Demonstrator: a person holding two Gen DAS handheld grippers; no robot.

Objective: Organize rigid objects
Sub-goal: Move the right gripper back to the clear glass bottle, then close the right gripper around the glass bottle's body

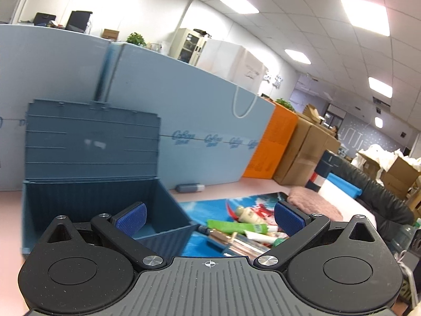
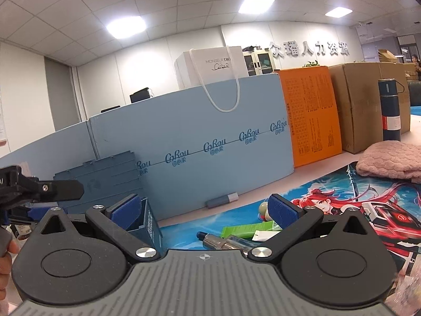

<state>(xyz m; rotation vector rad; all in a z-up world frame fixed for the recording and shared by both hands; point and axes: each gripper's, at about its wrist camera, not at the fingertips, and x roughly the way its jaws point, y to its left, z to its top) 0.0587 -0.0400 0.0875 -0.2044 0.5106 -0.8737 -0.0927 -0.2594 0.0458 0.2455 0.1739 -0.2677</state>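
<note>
An open blue-grey storage box (image 1: 86,205) with its lid (image 1: 92,137) raised stands at the left; it also shows in the right wrist view (image 2: 147,223). A pile of small items lies on the printed mat (image 1: 210,205): a green tube (image 1: 226,226), a beige bottle (image 1: 248,214) and a clear pen-like item (image 2: 223,242). My left gripper (image 1: 210,217) is open and empty, between box and pile. My right gripper (image 2: 205,210) is open and empty above the pile. The green tube (image 2: 247,230) lies ahead of it.
A light blue foam panel (image 2: 184,137) walls the back, with a grey marker (image 2: 222,200) at its foot. An orange box (image 2: 313,115), cardboard boxes (image 2: 368,105), a dark flask (image 2: 390,110) and a pink towel (image 2: 389,162) stand to the right. The other gripper (image 2: 31,189) shows at the left.
</note>
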